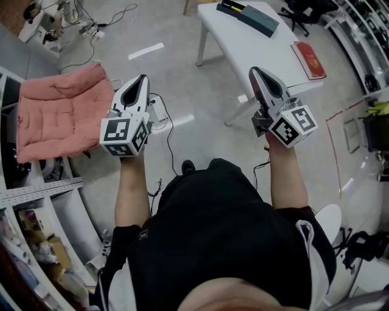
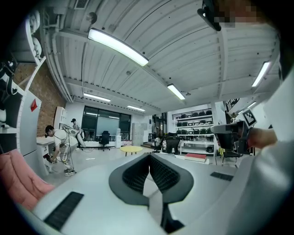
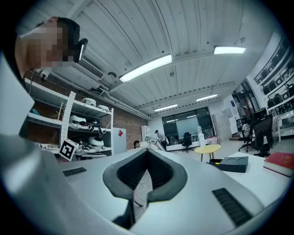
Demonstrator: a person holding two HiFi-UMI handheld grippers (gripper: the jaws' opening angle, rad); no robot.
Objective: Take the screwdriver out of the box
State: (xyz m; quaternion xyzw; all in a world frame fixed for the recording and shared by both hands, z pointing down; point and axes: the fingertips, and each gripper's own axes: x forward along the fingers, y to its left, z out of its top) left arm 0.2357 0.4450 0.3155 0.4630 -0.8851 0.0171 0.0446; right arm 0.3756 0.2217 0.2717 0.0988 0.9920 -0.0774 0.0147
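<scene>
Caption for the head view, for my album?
Left gripper and right gripper, jaws shut, empty; dark box on white table.

Head view steeply down; gripper views level, outward; white table (image 1: 255,48) in head and right views.

The box (image 1: 258,20) is a flat, dark grey oblong lying at the far end of the white surface (image 1: 243,51); the screwdriver (image 1: 231,7) seems to be the slim black-and-yellow thing lying level just beyond it, too small to tell more.

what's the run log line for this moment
left gripper: shut, empty | right gripper: shut, empty | dark box: on white table, untouched
</scene>
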